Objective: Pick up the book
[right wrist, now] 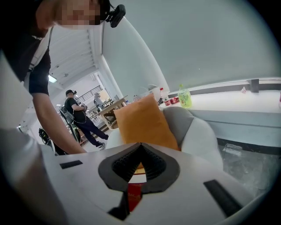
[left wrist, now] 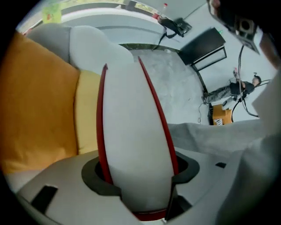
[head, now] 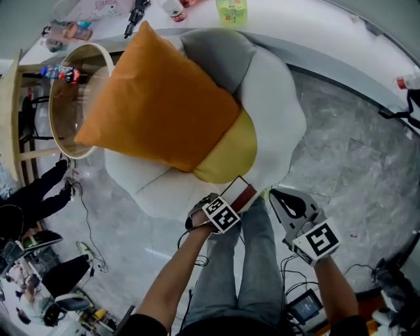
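No word, number or brand can be read: the label on the green bottle (head: 231,10) on the table (head: 295,20) is too small, the book (head: 241,195) shows no legible print, and the marker cubes (head: 221,214) carry only black-and-white square patterns.

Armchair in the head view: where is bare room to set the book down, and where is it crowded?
Bare room for the book: the armchair along its white front edge, below the orange cushion, and the marble floor to its right. Crowded: the orange cushion, yellow cushion and grey cushion cover the seat.

Head view overhead; gripper views toward cushion (head: 157,98)
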The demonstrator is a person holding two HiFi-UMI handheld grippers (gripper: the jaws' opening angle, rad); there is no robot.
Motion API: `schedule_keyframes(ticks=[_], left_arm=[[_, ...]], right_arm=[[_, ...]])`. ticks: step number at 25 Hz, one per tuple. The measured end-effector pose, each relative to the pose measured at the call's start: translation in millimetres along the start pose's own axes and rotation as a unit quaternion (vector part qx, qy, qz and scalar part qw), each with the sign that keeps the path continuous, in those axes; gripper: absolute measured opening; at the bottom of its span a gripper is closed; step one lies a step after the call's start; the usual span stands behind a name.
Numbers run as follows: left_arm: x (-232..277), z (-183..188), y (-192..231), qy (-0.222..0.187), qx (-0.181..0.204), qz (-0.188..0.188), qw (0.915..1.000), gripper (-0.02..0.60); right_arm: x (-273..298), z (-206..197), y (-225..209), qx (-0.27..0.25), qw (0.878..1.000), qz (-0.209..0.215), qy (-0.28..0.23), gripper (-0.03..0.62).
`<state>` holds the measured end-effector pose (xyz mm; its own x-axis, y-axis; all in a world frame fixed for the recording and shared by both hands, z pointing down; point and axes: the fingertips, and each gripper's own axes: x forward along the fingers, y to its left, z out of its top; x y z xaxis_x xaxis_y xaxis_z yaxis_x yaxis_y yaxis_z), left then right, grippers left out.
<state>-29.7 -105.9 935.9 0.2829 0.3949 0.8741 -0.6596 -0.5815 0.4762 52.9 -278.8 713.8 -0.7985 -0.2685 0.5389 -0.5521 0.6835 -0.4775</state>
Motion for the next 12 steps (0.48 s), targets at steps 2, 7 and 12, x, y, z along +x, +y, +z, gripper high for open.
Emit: schedule_keyframes(ticks=[2, 7, 12], left_arm=[[-5, -1, 13, -0.016, -0.024, 0.010, 0.9995, 0.282], [-29, 8, 38, -0.059, -0.101, -0.022, 0.9929, 0.231], [-70, 1, 48, -0.107, -0.141, -0.011, 0.9842, 0.230]], right_arm=[[1, 3, 2, 0.001, 1.000, -0.002, 0.000, 0.014], [4, 9, -1, -0.014, 1.000, -0.004, 0.001, 0.014], [-14, 33, 10, -0.017, 1.000, -0.014, -0.003, 0.014]])
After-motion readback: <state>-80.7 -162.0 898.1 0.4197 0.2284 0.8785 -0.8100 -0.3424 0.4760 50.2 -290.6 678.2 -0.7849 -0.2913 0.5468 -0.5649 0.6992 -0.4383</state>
